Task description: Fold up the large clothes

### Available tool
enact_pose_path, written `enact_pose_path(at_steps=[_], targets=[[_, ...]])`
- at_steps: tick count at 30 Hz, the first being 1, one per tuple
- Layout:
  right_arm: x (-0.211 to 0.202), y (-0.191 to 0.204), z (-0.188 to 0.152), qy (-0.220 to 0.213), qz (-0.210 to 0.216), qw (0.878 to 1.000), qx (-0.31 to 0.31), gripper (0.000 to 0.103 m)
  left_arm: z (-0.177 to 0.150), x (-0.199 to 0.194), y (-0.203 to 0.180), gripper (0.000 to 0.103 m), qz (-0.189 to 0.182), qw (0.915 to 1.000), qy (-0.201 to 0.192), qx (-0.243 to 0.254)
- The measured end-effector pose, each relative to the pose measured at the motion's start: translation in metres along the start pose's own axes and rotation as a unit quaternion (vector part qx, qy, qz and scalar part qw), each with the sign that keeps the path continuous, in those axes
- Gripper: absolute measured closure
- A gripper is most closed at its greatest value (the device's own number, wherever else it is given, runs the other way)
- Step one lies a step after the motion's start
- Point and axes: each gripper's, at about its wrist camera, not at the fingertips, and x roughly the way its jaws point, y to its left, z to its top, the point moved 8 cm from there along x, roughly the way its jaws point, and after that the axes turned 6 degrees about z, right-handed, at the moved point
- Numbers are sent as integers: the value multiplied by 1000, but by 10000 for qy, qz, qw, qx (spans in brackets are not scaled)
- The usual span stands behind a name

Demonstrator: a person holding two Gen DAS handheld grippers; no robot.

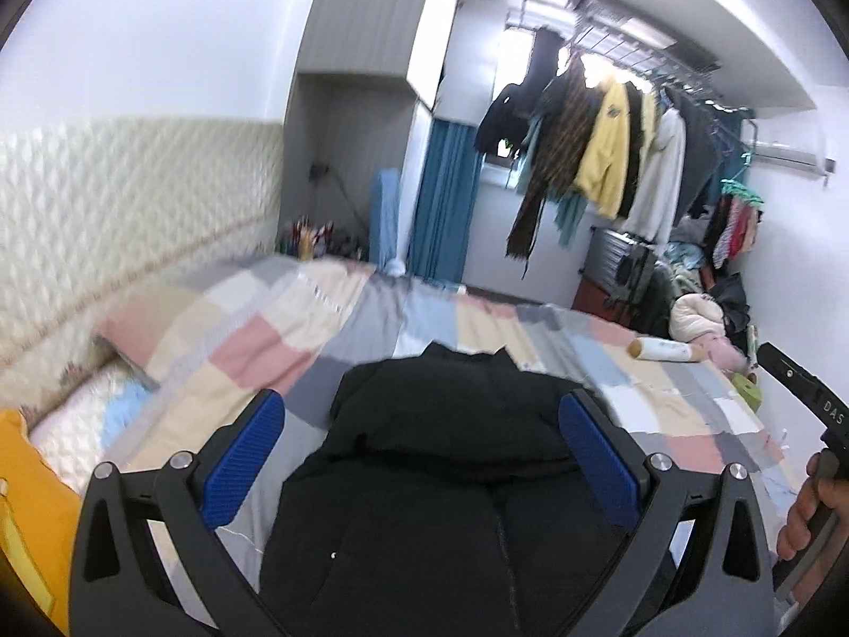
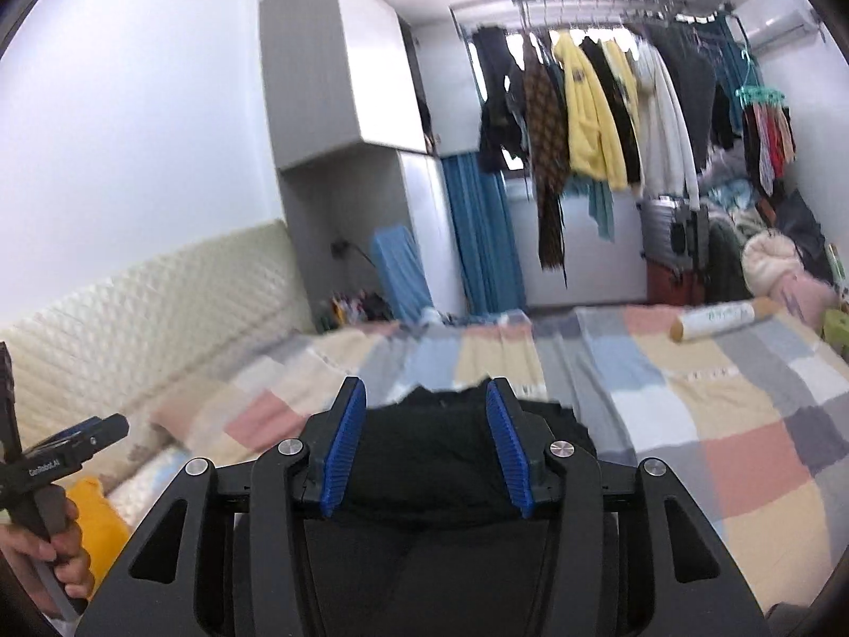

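Left wrist view. A black garment (image 1: 440, 456) lies folded on the bed, filling the frame from centre to 6 o'clock. It is matte, dark and thickly layered; an upper fold ends in a collar-like edge at 12 o'clock of the pile, and a seam runs down the lower layer beside a small white dot. The left gripper (image 1: 422, 456) stands above it with jaws spread wide; the ribbed blue pads (image 1: 249, 462) flank the cloth without pressing it. The checked bedspread (image 1: 297, 318), soft squares of pink, cream, grey and pale blue, stretches from 9 to 3 o'clock. A quilted cream headboard (image 1: 132, 201) rises at 9 o'clock. A cylindrical roll (image 1: 666, 353) lies at 3 o'clock. Hanging clothes (image 1: 605, 148) crowd a ceiling rack at 1 o'clock. At 4 o'clock a hand (image 1: 812, 504) grips a black handle.

Right wrist view. The black garment (image 2: 424, 456) sits at 6 o'clock, its rumpled top edge showing between the fingers. The right gripper (image 2: 427, 448) has jaws partly open; its blue pads (image 2: 345, 446) frame the fabric, no grip visible. The checked bedspread (image 2: 690, 414) fills 3 to 5 o'clock, the roll (image 2: 716, 321) at 2 o'clock. A hand (image 2: 53, 547) holds the left gripper's handle at 8 o'clock, beside an orange-yellow cloth (image 2: 101, 520).
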Motion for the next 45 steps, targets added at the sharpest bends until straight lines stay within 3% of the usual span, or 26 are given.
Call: enact_pose_path(at_steps=[5, 11, 18, 24, 31, 38, 40, 42, 45], targets=[[-48, 16, 9, -122, 135, 9998, -51, 55, 8, -51, -6, 0, -45, 9999, -55, 128], [-86, 13, -8, 3, 151, 9999, 6, 54, -18, -75, 1, 0, -384, 9985, 381, 26], [-104, -19, -72, 655, -47, 9968, 448, 54, -74, -74, 23, 0, -438, 9952, 868, -64], [-99, -55, -136, 1322, -118, 9860, 1007, 54, -134, -31, 55, 0, -141, 9874, 1574, -50], [-89, -99, -189, 2152, -110, 9667, 1382, 54, -197, 21, 89, 0, 62, 9689, 2472, -40], [-69, -132, -232, 3050, 288, 9301, 2027, 54, -232, 57, 121, 0, -179, 9431, 3297, -387], [-65, -138, -240, 3221, 368, 9213, 2149, 54, -242, 68, 128, 0, -321, 9325, 3541, -633], [-60, -147, -247, 3384, 443, 9098, 2361, 53, -251, 78, 133, 1, -566, 9139, 3873, -1076], [-51, -157, -255, 3593, 545, 8927, 2665, 48, -259, 86, 136, 1, -681, 8974, 4129, -1398]])
